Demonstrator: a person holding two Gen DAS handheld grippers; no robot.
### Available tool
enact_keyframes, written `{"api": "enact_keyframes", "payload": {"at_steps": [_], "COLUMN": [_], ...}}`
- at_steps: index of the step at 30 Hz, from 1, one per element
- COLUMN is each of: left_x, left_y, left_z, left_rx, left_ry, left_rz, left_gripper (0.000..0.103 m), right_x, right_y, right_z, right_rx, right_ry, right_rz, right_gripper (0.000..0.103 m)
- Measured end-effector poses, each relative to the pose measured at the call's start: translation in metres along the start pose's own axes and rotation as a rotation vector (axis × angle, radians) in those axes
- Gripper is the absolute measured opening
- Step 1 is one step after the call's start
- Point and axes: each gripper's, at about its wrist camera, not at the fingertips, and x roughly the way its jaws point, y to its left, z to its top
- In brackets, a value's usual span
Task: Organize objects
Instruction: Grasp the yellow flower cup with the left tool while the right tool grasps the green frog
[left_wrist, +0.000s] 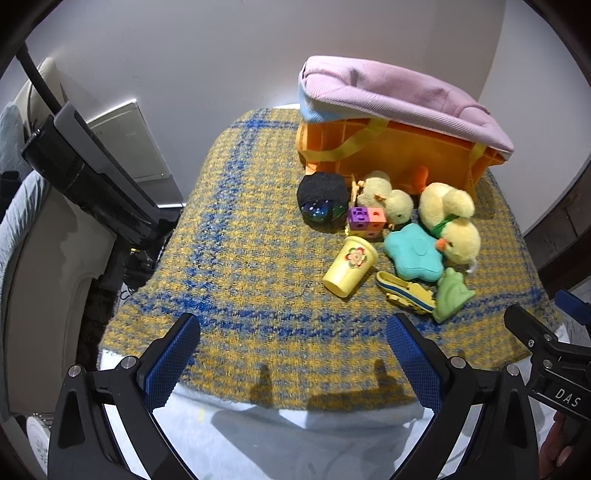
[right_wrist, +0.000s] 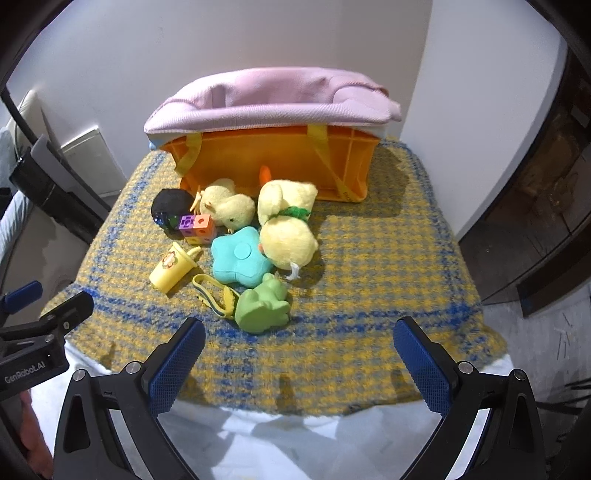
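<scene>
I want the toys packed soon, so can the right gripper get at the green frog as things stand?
Probably yes: the right gripper is open and empty, the green frog lies nearest it at the pile's front edge, and only bare blanket lies between.

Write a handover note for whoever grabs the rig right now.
Left gripper: open, empty, above the table's near edge.
Right gripper: open, empty, same.
Bag: at the back, mouth open.
Toys piled in front of it: two ducks, star, frog, cup, cubes, black ball, yellow strap.
Done: nothing visibly.
Left: every toy.
</scene>
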Motion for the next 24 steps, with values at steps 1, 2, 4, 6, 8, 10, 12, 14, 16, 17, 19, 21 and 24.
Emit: {"api": "enact_keyframes", "payload": {"at_steps": [1,2,4,6,8,10,12,14,16,17,19,21,24], "left_x": [0.004,0.009,0.016,0.026,0.034,0.043,0.049,0.054,0.058,0.060,0.064,0.067,0.073], "left_y": [0.001,0.002,0.003,0.004,0.003,0.002,0.001,-0.002,-0.003,-0.004,-0.006,-0.008,-0.012], "left_z": [0.000,0.001,0.002,0.005,0.006,0.008,0.010,0.011,0.012,0.013,0.012,0.012,0.012], "left_rx": [0.002,0.005,0.010,0.017,0.023,0.034,0.044,0.062,0.260,0.271,0.282,0.288,0.297], "left_ry": [-0.004,-0.007,-0.009,-0.004,0.009,0.020,0.024,0.028,0.021,0.021,0.025,0.030,0.042], "left_rz": [0.001,0.001,0.005,0.009,0.005,-0.008,-0.015,-0.021,-0.114,-0.119,-0.124,-0.131,-0.147], "left_gripper": [0.103,0.102,0.102,0.102,0.102,0.102,0.102,0.102,0.102,0.102,0.102,0.102,0.102], "right_x": [0.005,0.010,0.021,0.031,0.040,0.050,0.057,0.065,0.072,0.076,0.083,0.089,0.094], "right_y": [0.001,0.002,0.005,0.006,0.007,0.007,0.007,0.007,0.007,0.008,0.008,0.008,0.007], "right_z": [0.000,0.001,0.001,0.001,0.002,0.003,0.004,0.004,0.004,0.004,0.004,0.004,0.005], "right_rx": [0.002,0.004,0.006,0.009,0.014,0.025,0.034,0.042,0.051,0.053,0.057,0.065,0.084], "right_ry": [0.004,0.007,0.012,0.021,0.032,0.050,0.063,0.079,0.094,0.101,0.115,0.128,0.125], "right_rz": [-0.001,0.000,0.000,0.002,0.008,0.020,0.030,0.037,0.045,0.049,0.054,0.071,0.105], "right_gripper": [0.102,0.102,0.102,0.101,0.098,0.094,0.090,0.086,0.082,0.081,0.077,0.074,0.066]}}
